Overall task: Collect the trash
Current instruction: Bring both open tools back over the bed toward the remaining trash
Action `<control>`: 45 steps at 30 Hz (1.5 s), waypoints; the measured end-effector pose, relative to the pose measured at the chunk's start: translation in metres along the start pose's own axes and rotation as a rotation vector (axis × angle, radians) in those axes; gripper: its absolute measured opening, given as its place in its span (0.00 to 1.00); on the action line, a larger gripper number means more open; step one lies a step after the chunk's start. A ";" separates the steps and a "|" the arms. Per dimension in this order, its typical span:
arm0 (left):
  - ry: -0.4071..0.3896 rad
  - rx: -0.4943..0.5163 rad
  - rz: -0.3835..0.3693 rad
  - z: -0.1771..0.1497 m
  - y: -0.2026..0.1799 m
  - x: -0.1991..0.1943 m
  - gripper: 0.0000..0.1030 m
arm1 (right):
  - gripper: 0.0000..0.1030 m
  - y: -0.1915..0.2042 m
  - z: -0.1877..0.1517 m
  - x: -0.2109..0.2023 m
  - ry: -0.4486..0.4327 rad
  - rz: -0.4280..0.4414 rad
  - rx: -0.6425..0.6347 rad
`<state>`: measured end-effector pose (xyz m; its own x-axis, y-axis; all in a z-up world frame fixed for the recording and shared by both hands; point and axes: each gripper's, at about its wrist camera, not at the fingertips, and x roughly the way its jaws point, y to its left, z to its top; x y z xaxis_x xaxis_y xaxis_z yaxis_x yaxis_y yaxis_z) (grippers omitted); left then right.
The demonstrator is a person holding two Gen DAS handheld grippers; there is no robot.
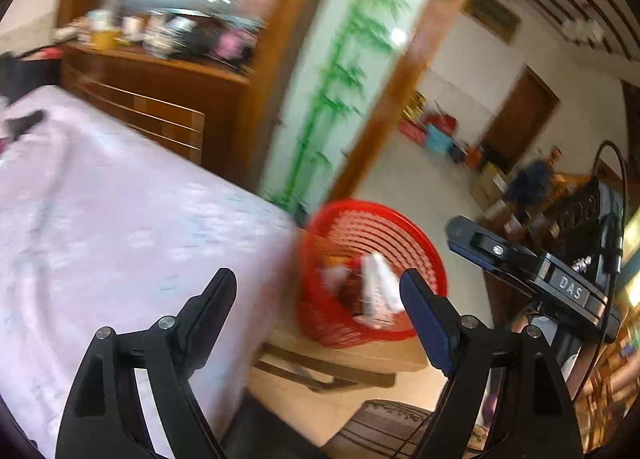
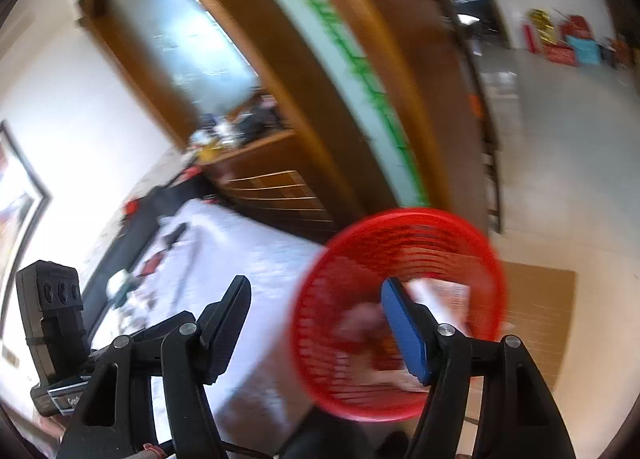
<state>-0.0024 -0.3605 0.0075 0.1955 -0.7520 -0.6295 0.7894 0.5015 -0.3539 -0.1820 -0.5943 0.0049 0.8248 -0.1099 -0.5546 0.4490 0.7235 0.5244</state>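
A red mesh waste basket [image 1: 416,235] [image 2: 404,231] stands on a low wooden stool [image 1: 360,355] beside the table. Inside it lie white wrappers [image 1: 378,291] and other crumpled trash [image 2: 360,327], blurred in the right wrist view. My left gripper [image 1: 318,299] hangs open in front of the basket, over the table's corner, with nothing between its fingers. My right gripper [image 2: 316,307] is open too, its blue-padded finger [image 2: 404,335] in front of the basket's mouth, nothing held. The right gripper's body [image 1: 532,271] shows at the right of the left wrist view.
A table with a pale lilac cloth [image 1: 100,219] fills the left, with small dark items [image 2: 152,263] on its far part. Behind it stands a wooden cabinet [image 1: 160,99] with clutter on top. A wooden doorframe [image 1: 400,99] opens onto a tiled room where a person [image 1: 536,179] sits.
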 end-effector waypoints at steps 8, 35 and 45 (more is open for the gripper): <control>-0.153 -0.153 0.236 -0.021 0.078 -0.121 0.80 | 0.73 0.109 -0.018 0.021 0.043 0.257 -0.181; -0.127 -0.792 0.540 -0.002 0.359 -0.169 0.80 | 0.73 0.339 -0.058 0.250 0.407 0.521 -0.394; 0.001 -0.853 0.688 0.014 0.428 -0.094 0.77 | 0.73 0.355 -0.052 0.324 0.482 0.492 -0.367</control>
<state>0.3254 -0.0809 -0.0746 0.4392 -0.1974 -0.8764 -0.1504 0.9456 -0.2883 0.2264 -0.3375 -0.0226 0.6214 0.5298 -0.5772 -0.1417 0.8005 0.5823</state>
